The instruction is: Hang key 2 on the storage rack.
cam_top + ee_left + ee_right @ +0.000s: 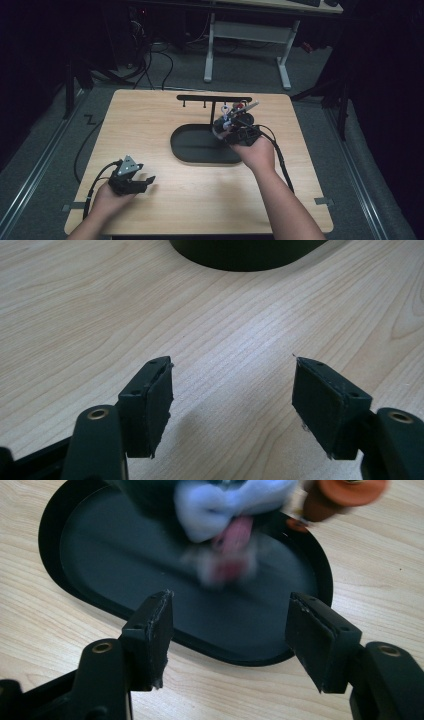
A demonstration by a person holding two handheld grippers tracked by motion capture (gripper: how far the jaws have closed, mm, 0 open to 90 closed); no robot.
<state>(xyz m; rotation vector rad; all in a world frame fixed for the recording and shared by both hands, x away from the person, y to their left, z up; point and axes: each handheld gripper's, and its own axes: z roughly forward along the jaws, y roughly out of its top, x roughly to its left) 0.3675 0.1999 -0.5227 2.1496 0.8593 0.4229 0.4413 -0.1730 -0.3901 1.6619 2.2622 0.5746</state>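
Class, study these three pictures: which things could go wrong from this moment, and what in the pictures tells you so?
1. The right gripper is open, with nothing between its pads; the blurred plush charm above the black tray may swing or drop off the stand.
2. Its cable trails beside the tray and might snag.
3. The left gripper rests open, too far away to help.

blurred: plush toy (225,510), motion-smeared, top cut by frame edge, kind unclear | cut off: orange peg (345,495) at top edge; black tray (245,252) far rim out of frame | too small: hanging items on rack (214,99) unreadable
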